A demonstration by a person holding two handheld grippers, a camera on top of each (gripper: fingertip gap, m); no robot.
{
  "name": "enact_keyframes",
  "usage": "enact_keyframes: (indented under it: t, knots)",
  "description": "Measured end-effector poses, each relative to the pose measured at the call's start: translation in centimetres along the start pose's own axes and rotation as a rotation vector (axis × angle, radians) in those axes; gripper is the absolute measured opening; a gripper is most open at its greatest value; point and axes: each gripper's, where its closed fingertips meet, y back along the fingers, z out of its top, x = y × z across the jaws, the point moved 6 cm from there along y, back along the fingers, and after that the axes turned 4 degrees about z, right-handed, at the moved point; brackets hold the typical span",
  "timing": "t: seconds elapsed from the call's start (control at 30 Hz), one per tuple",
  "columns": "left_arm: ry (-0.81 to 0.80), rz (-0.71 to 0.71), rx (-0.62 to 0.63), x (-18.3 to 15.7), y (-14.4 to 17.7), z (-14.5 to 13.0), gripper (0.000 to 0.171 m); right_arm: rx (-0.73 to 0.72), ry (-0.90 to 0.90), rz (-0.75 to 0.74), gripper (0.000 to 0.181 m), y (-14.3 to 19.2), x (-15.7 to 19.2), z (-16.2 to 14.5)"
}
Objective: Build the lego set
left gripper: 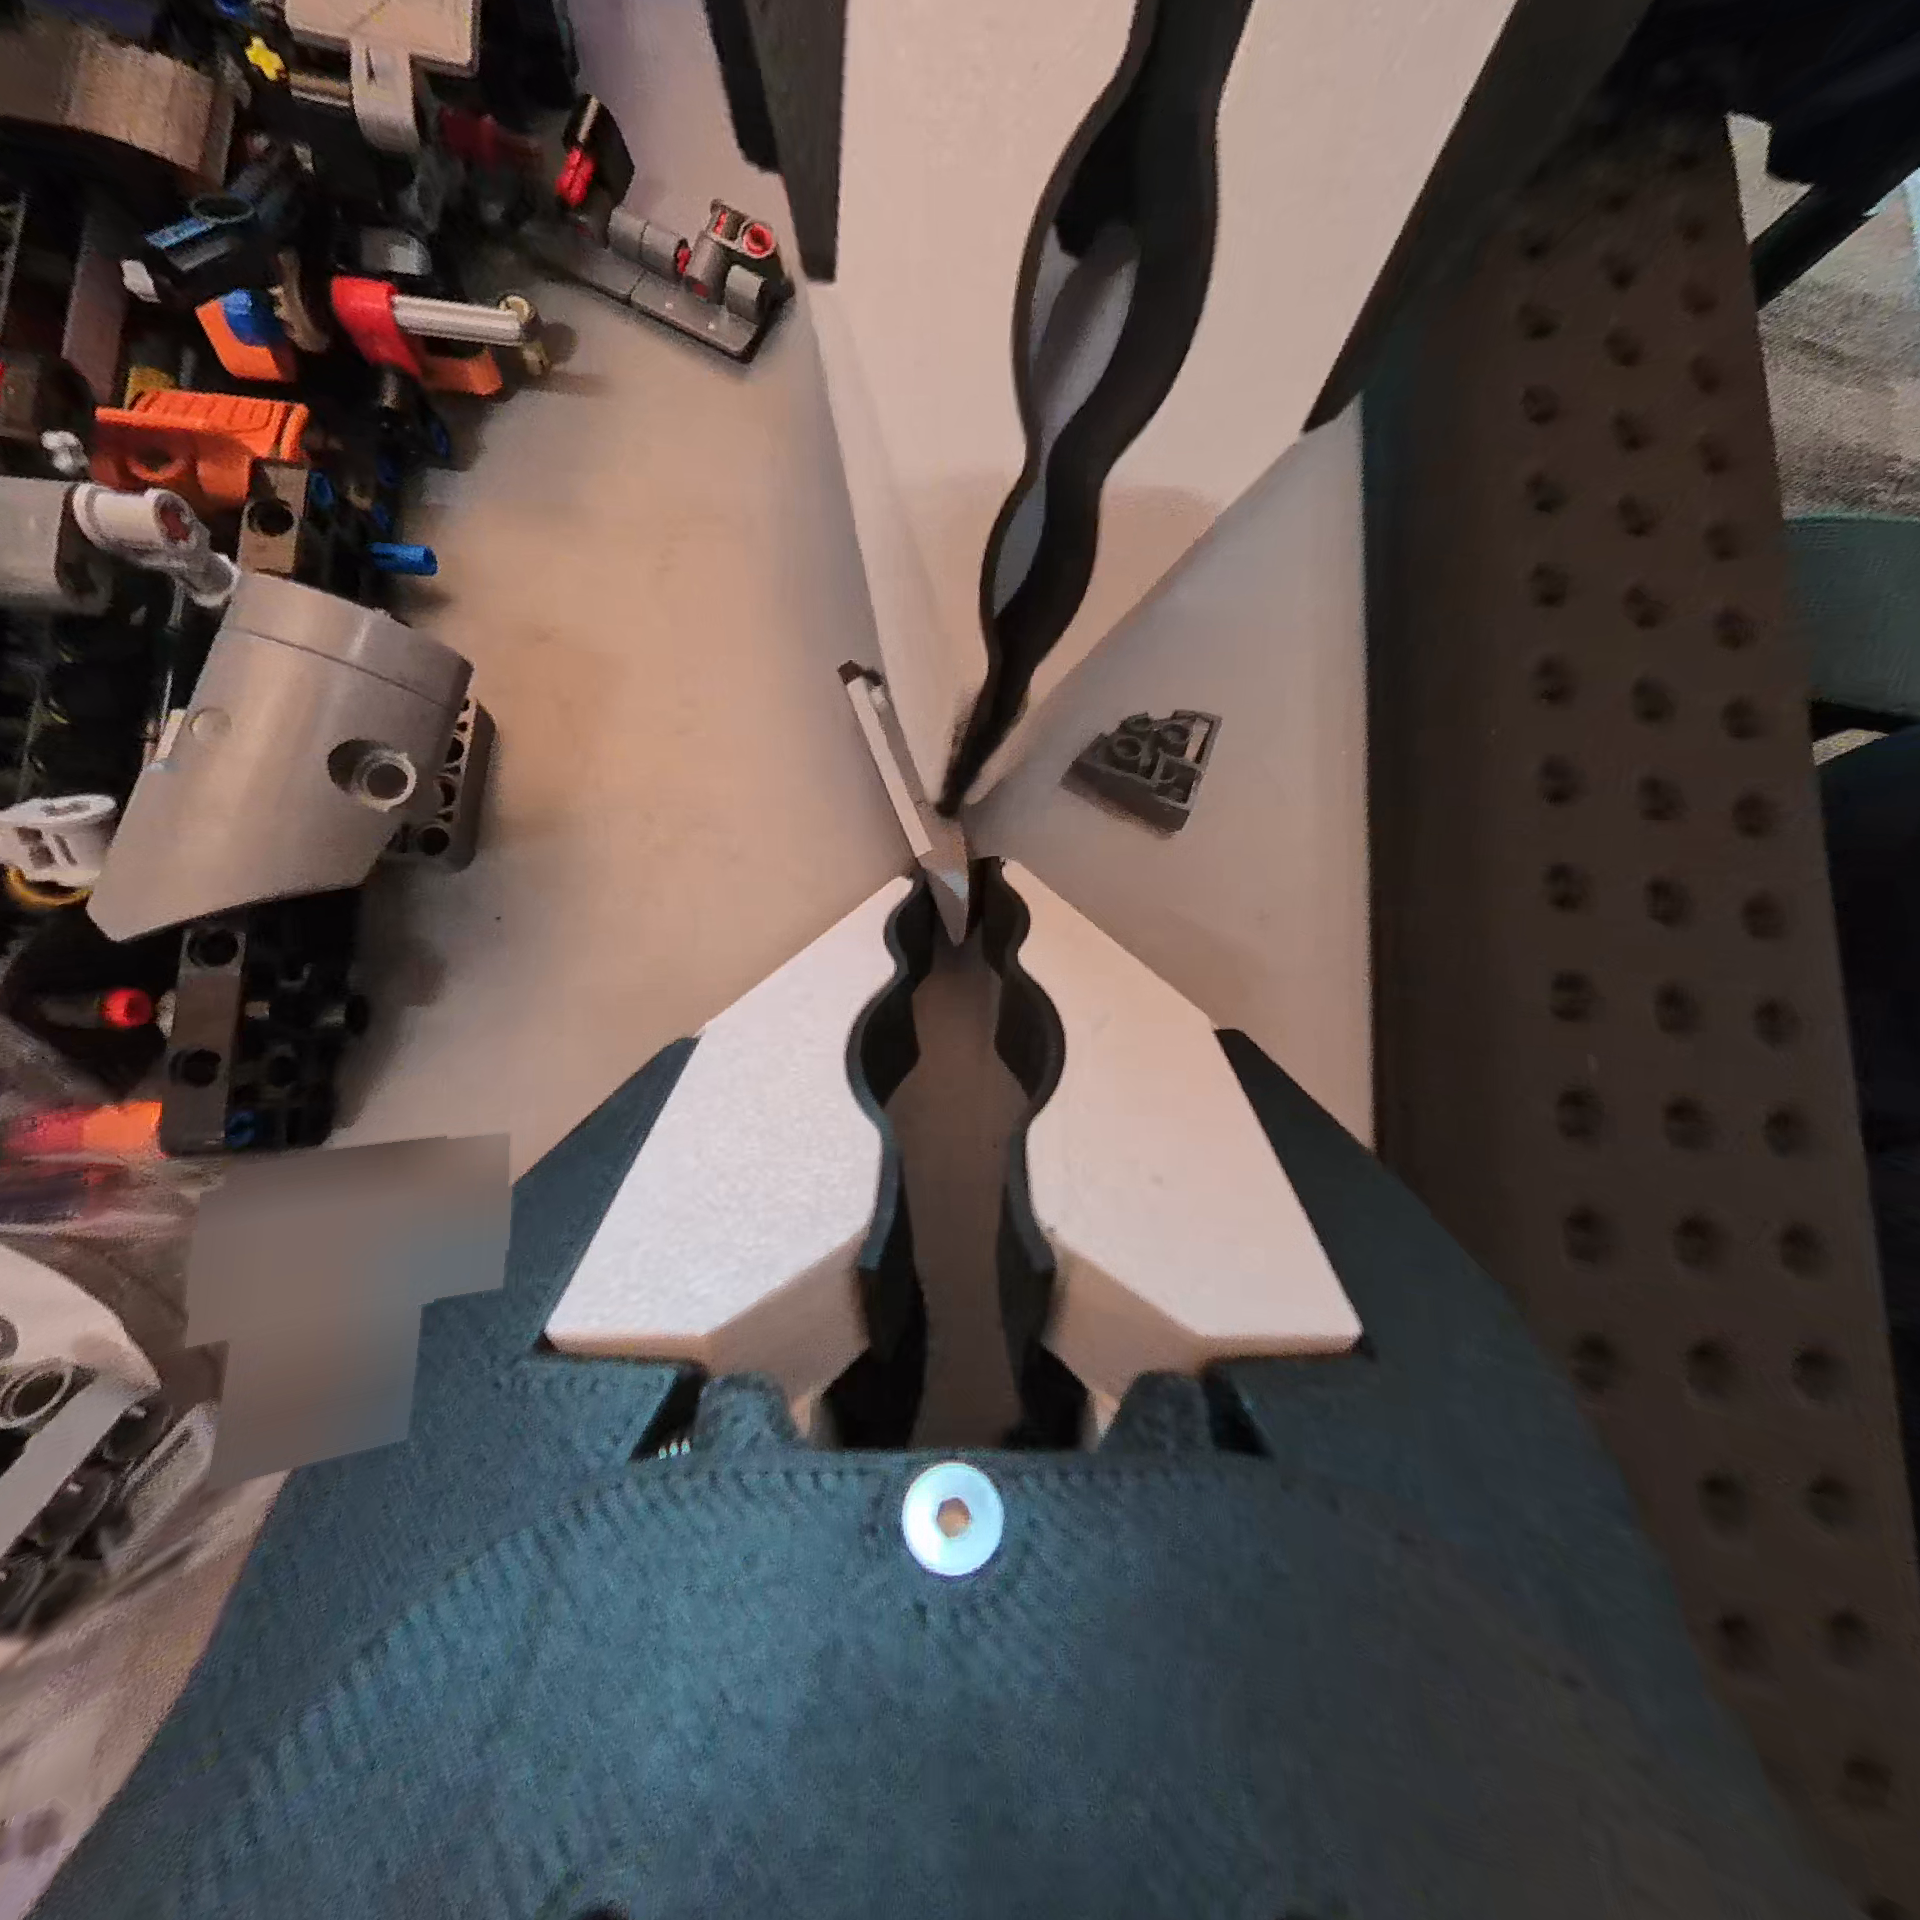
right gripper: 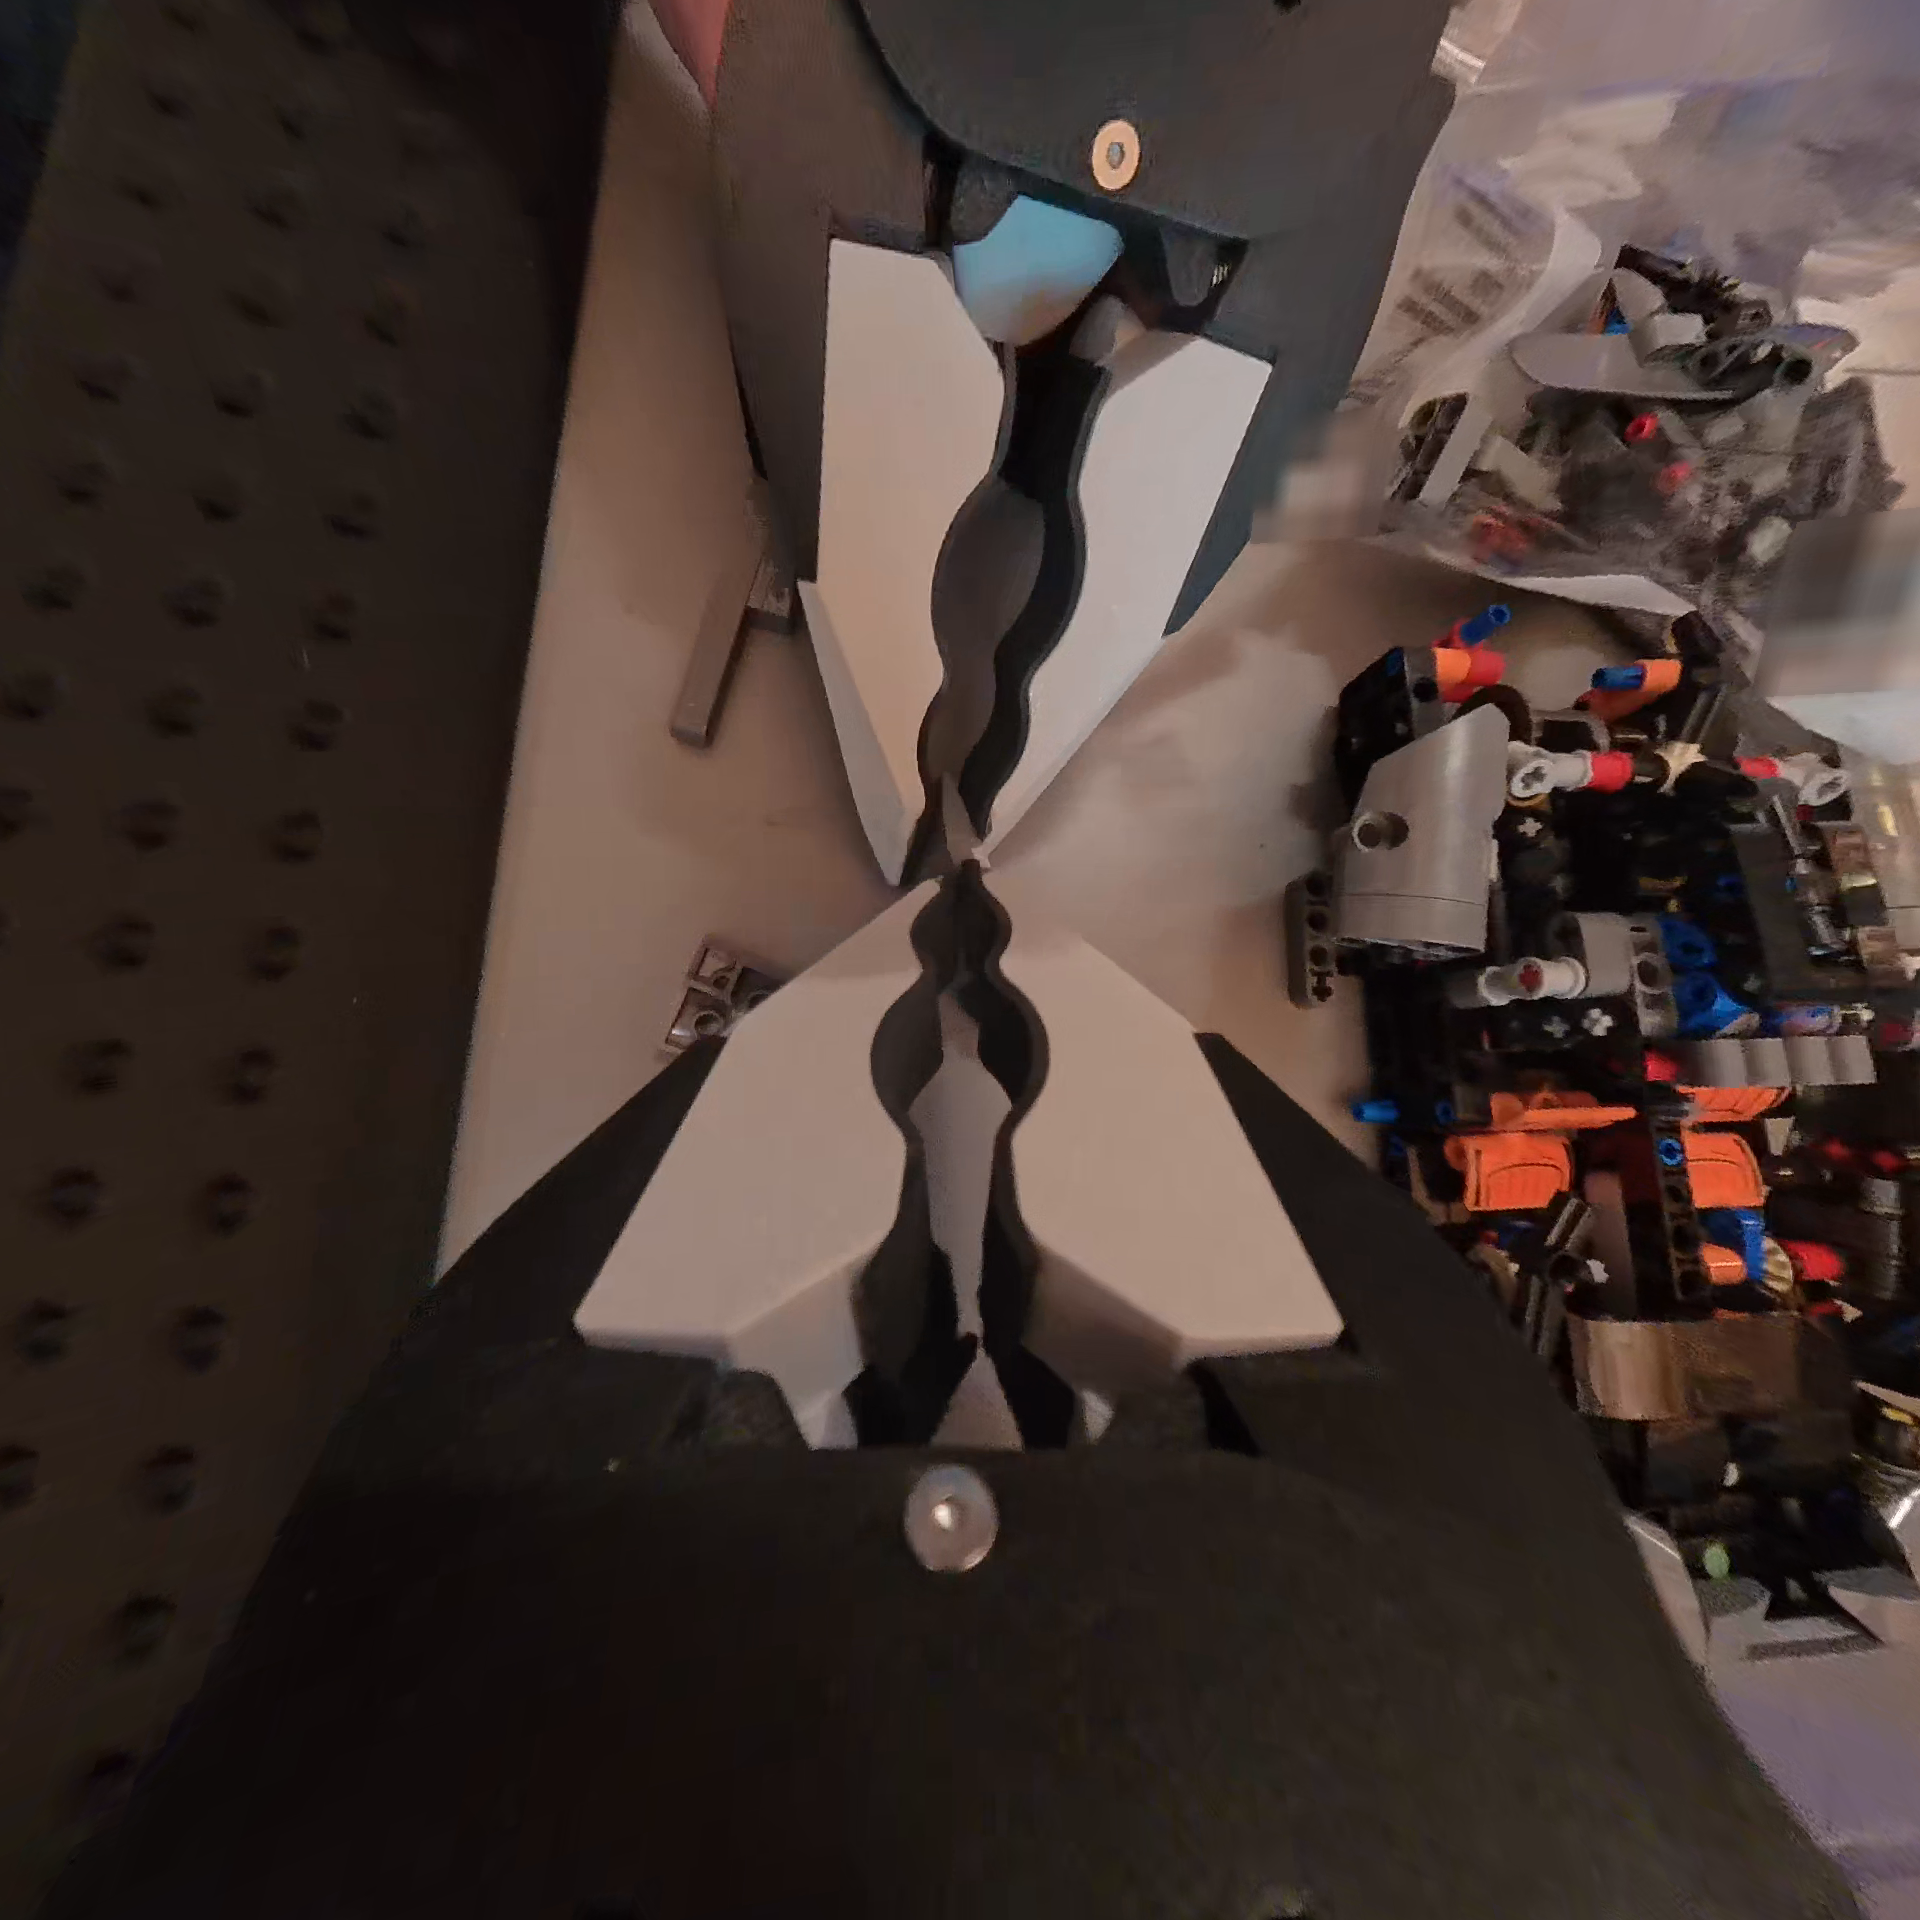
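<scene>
Tool tips meet nose to nose over the table (left gripper: pixel 644 644): our left tool (left gripper: pixel 954 902) is pinched narrow on the near end of a thin grey piece (left gripper: pixel 902 781), and our right tool (right gripper: pixel 961 896) is drawn just as narrow against the far end, though whether it truly grips we cannot tell. A small dark grey plate (left gripper: pixel 1143 767) lies on the table just right of the left tool's tips, and the half-built model (left gripper: pixel 260 727) sits well off to its left. We judge the hold thin: only the tip of the piece is caught, so a twist or uneven push from either tool could flip it out and drop it among the loose parts.
</scene>
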Motion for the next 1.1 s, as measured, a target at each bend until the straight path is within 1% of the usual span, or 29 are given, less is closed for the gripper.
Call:
enact_keyframes:
  t: [0.1, 0.2, 0.27, 0.33, 0.4, 0.57, 0.67, 0.7, 0.73, 0.8, 0.9, 0.97, 1.07, 1.1]
  knots:
    - [-0.006, 0.025, 0.008, 0.2, 0.1, 0.0, 0.007, -0.009, -0.024, 0.001, 0.0, -0.1, -0.3, 0.0]
    - [0.02, 0.005, 0.001, 0.4, 0.1, -0.1, 0.007, -0.011, -0.029, -0.001, 0.0, -0.2, -0.6, 0.0]
    - [0.065, -0.035, -0.011, 0.7, 0.1, -0.1, 0.007, 0.004, 0.016, -0.03, 0.0, -0.2, -0.5, 0.1]
    - [0.144, -0.116, -0.038, 0.9, 0.1, -0.4, 0.007, 0.018, 0.025, -0.035, 0.0, 0.0, -0.5, 0.0]
    - [0.18, -0.177, -0.036, 0.8, 0.1, -0.5, 0.007, 0.04, 0.054, -0.049, 0.0, 0.0, -0.3, 0.0]
    - [0.247, -0.231, -0.034, 1.0, 0.1, -0.5, 0.007, 0.059, 0.065, -0.068, 0.0, 0.0, -0.4, 0.0]
    - [0.251, -0.221, -0.022, 1.0, 0.1, -0.3, 0.008, 0.068, 0.054, -0.071, 0.0, -0.2, -0.7, -0.1]
    - [0.253, -0.214, -0.017, 0.9, 0.1, -0.3, 0.008, 0.107, 0.061, -0.087, 0.0, -0.5, -0.9, -0.5]
    - [0.226, -0.194, -0.003, 0.8, 0.1, -0.2, 0.005, 0.151, 0.076, -0.093, 0.0, -1.1, -0.8, -0.9]
    - [0.17, -0.168, 0.038, 0.1, -0.2, 0.0, 0.002, 0.167, 0.091, -0.085, 0.0, -1.8, -0.4, -0.9]
    - [0.177, -0.139, 0.034, 0.1, 0.0, -0.2, 0.002, 0.159, 0.068, -0.069, 0.0, -1.9, -0.5, -0.9]
    - [0.147, -0.128, 0.039, 0.0, 0.1, -0.2, 0.002, 0.165, 0.07, -0.059, 0.0, -1.8, -0.6, -0.8]
    - [0.131, -0.148, 0.055, -0.1, 0.6, -0.7, 0.003, 0.126, 0.05, -0.059, 0.0, -1.2, -0.8, -0.9]
    - [0.105, -0.119, 0.042, -0.1, 1.1, -0.8, 0.003, 0.098, 0.048, -0.073, 0.0, -0.9, -1.0, -0.6]
